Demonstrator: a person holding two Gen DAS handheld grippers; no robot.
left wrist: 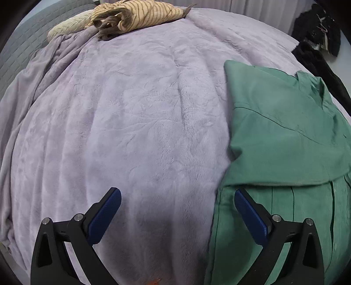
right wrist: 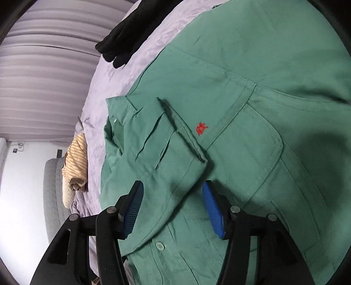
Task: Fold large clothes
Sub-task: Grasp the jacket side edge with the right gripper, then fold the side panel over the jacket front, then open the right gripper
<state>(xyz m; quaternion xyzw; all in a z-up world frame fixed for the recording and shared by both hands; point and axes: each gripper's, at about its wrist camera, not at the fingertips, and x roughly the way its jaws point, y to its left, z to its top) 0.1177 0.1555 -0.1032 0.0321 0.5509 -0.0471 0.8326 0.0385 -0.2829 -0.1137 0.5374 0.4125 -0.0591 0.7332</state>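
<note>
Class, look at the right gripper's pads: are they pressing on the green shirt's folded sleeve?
Apart. The right wrist view shows the right gripper open, gaps between each pad and the green shirt's sleeve.

Green shirt, lilac blanket, striped and black clothes beside them.
The plain green cotton button-up shirt [right wrist: 252, 114] carries a small red embroidered emblem [right wrist: 201, 129] and a pale green button [right wrist: 160, 246]. Under it lies a pale lilac plush blanket [left wrist: 131, 122] without pattern. The crumpled tan cloth with thin brown stripes [left wrist: 140, 15] rests by a cream quilted pillow [left wrist: 68, 27]. A black garment [right wrist: 122, 46] lies at the blanket's edge. The left tool [left wrist: 177, 195] and the right tool [right wrist: 173, 189] are black with blue ribbed pads [left wrist: 105, 216].
</note>
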